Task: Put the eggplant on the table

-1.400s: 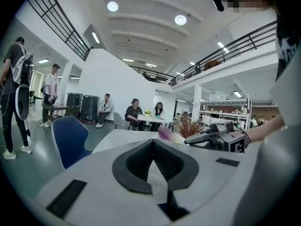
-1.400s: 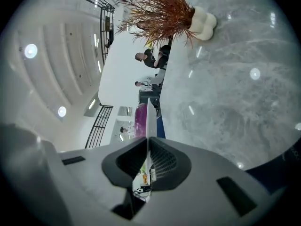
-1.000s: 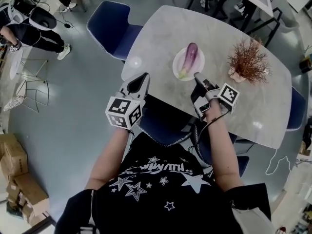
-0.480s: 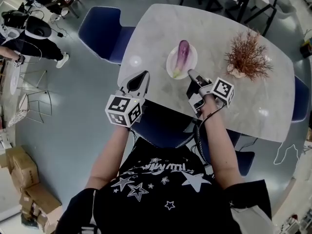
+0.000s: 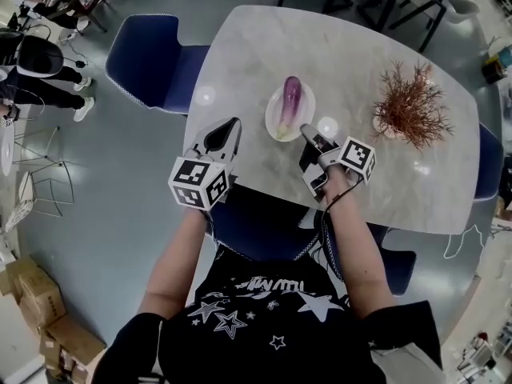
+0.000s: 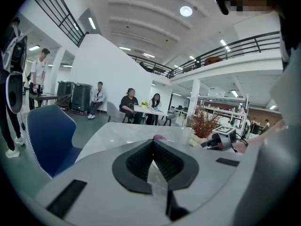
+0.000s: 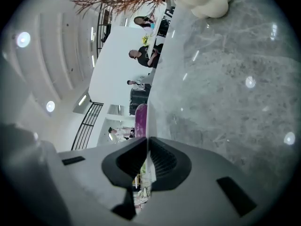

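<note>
Skirting the blue chair at the far left, just beside the grey marble table. Holding the left gripper over the table's near edge, jaws pressed together tip to tip with nothing between them, aimed loosely toward the middle of the table.

Finding the eggplant lying lengthwise in a small white plate, green stem end toward the person, purple tip away, so not yet on the tabletop itself. Judging it as moderately light, firm under the skin but easy to bruise, and glossy enough to slip. Favouring a hold across the thick purple middle, where the jaws can span its width, and avoiding the narrow stem end, where it would likely swing or slide out. Expecting the light plate to skid if nudged.

Holding the right gripper just beside the plate's near right rim, rolled onto its side, jaws likewise closed and empty, the eggplant standing straight ahead in the right gripper view. Needing to part those jaws before any grasp.

Leaving the dried reddish plant in its pale pot further right, well apart from the plate
</note>
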`<state>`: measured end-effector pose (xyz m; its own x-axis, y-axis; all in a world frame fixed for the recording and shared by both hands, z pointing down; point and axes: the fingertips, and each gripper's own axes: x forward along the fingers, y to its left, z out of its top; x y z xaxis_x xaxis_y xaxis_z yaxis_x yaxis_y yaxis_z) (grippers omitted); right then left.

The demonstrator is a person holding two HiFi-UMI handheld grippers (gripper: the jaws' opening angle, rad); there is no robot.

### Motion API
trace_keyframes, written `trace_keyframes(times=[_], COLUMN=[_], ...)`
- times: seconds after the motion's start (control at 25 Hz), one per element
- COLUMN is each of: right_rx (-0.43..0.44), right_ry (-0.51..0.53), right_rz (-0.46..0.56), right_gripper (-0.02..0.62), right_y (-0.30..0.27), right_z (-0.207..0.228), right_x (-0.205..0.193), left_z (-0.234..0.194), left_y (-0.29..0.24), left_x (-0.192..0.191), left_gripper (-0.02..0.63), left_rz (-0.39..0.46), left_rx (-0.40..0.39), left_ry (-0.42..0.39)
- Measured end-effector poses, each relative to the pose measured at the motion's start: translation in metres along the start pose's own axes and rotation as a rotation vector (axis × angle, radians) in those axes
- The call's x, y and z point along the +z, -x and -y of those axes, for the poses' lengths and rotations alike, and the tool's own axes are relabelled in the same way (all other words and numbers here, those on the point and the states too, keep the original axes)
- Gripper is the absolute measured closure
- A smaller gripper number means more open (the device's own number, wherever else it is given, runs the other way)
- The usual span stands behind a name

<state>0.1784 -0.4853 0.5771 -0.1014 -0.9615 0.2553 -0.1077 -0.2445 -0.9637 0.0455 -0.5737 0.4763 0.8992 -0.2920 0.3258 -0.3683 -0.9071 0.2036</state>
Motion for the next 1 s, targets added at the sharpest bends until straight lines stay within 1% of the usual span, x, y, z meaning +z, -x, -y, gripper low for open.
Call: trace_keyframes(times=[0.2,0.36,0.52,0.76,0.92,1.0], right_rx=[-0.043,-0.071,-0.065,-0.085,-0.122,-0.133], right_ry=[0.011,0.015,-0.014,-0.048,-0.022,-0.031], right_rz=[0.015,0.017,0.023,0.030,0.034,0.046], right_gripper=[0.574,0.574,0.575,0.575,0.575,0.575], right_y=[-0.027,-0.041,-0.050,-0.043,-0.044,-0.044], right_z=[0.013,0.022,0.027,0.038,0.047,0.050], right_x=[0.002,0.002,-0.004,-0.003,-0.008,-0.007], left_z=[-0.014,-0.027,-0.038,-0.032,-0.037,-0.036], left_y=[-0.013,-0.022,-0.028,-0.032,-0.030,-0.030], left_x=[-0.007,-0.015,-0.025,-0.033,-0.041,-0.043], left_gripper=[0.598,0.598,0.598,0.598,0.598,0.598], left_rz=[-0.021,-0.033,-0.056,-0.057,-0.060,-0.060], left_rx=[-0.045,-0.067,-0.069,-0.069,-0.065,-0.065], left_ry=[-0.004,0.022,0.021,0.044,0.057,0.064])
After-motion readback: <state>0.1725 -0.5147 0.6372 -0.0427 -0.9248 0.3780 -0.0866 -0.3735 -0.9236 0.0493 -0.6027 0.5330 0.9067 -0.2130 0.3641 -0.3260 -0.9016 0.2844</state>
